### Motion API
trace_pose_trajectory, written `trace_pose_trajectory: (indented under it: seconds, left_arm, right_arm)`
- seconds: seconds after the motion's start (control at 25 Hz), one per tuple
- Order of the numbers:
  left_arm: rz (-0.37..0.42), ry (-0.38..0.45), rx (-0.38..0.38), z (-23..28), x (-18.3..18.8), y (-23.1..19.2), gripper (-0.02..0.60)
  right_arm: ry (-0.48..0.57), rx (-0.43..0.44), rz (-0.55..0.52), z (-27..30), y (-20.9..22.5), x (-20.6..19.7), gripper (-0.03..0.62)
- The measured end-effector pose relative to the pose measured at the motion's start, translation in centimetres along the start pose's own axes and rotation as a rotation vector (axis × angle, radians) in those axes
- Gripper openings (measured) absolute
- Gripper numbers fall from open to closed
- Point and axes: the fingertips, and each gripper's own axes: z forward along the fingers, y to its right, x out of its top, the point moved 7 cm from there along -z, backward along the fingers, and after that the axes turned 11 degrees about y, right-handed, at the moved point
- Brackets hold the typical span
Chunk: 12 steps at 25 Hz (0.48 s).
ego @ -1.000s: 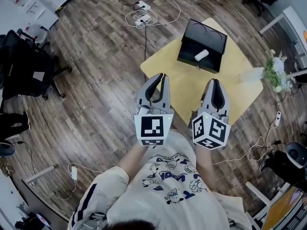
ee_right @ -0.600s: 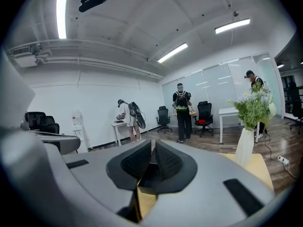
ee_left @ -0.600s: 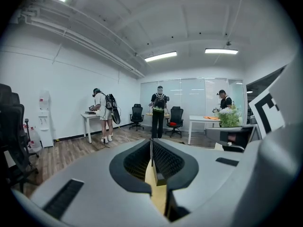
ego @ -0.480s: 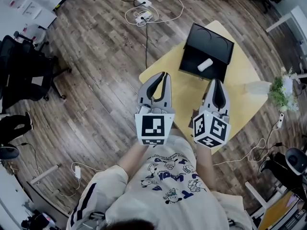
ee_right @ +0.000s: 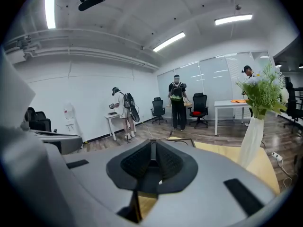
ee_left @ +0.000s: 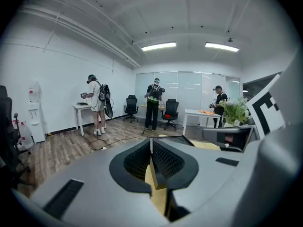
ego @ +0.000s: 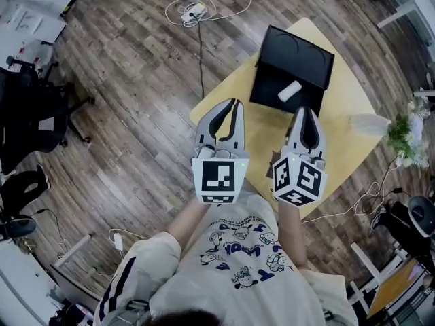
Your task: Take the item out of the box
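Wood floor surrounds the yellow worktop in the head view. The open black box lies ahead of the right gripper, with the white item inside.

Left gripper view: the left gripper has its fingers pressed together, empty.

Right gripper view: identical, presumably closed for the approach.

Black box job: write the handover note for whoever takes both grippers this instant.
Left gripper: shut, empty, above the near side of the yellow table.
Right gripper: shut, empty, just short of the black box.
Things: the box stands open on the table, with the white item lying inside.
Done: nothing taken out yet.
Left: open a gripper, grasp the item, lift it clear of the box.
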Motion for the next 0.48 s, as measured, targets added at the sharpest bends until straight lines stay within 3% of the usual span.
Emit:
trace_pose_trajectory:
  seconds: [0.48]
  left_arm:
    - [-0.027,-0.082,-0.056,4.1,-2.9,-0.2,0.029]
  right_arm:
    - [-0.092,-0.047,0.017,3.2,0.8,-3.1,0.046]
